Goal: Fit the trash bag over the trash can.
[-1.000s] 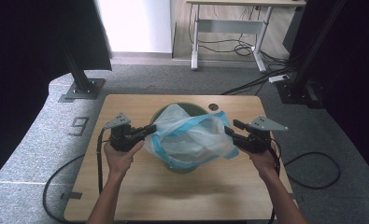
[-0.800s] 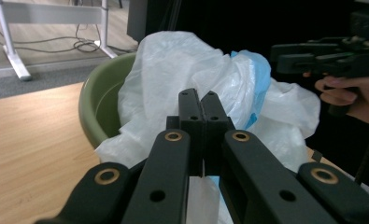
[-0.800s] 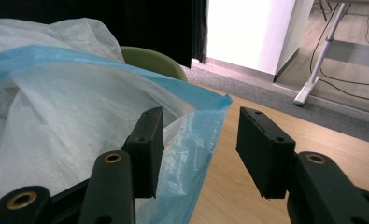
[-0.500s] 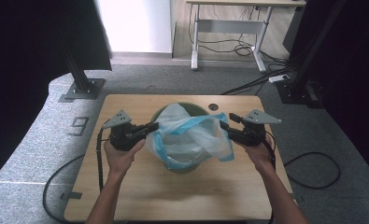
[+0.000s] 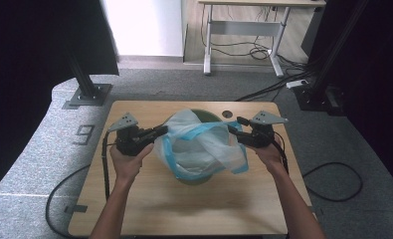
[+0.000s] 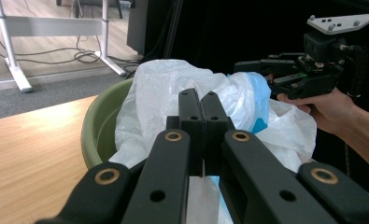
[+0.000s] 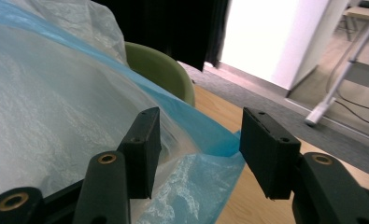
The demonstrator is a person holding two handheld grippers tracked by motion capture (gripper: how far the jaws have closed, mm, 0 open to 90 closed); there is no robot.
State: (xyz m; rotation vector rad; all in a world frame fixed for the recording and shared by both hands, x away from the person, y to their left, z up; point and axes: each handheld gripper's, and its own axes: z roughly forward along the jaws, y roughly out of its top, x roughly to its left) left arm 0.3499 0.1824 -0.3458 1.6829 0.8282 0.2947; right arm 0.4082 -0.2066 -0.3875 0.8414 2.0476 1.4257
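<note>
A translucent white plastic bag [image 5: 201, 147] with a blue band is draped over a green bowl [image 5: 204, 116] in the middle of the wooden table [image 5: 184, 209]. My left gripper [image 5: 162, 131] holds the bag's left edge. Its jaws are pressed together in the left gripper view [image 6: 201, 109], with bag film [image 6: 163, 93] around them and the bowl [image 6: 100, 126] behind. My right gripper [image 5: 237, 125] is at the bag's right side. In its own view its jaws stand apart [image 7: 201, 128], and the bag's blue edge [image 7: 205, 135] lies low between them, untouched by the pads.
A small round hole [image 5: 227, 114] is in the table behind the bowl. Black stand bases [image 5: 87, 94] sit on the grey floor at left and right. A desk frame [image 5: 244, 35] with cables stands farther back. The grippers' cables [image 5: 333, 184] trail off the table edges.
My right gripper has moved inward and slightly away from me, toward the bowl. The bag's right side has slackened and bunched up over the bowl. The left gripper has barely moved.
</note>
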